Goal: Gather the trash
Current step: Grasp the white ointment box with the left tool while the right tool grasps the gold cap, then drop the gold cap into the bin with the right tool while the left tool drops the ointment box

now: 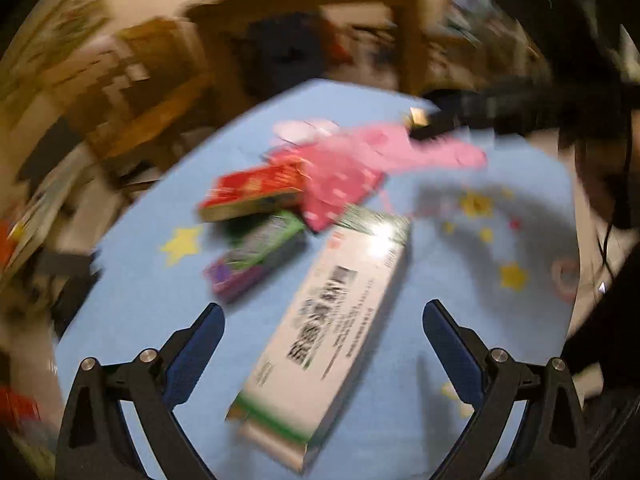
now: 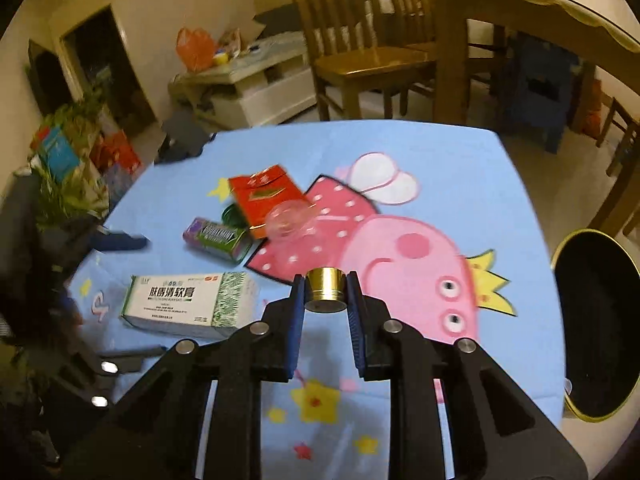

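My right gripper clamps a gold-capped clear bottle above the blue cartoon tablecloth, near the black bin, while my left gripper hangs wide open over the white ointment box.

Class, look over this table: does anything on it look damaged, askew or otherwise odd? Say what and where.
The white ointment box between the open left hand-held gripper's fingers has its near end flap standing open. The purple-green pack and red box lie askew, seemingly overlapping. Nothing looks spilled.
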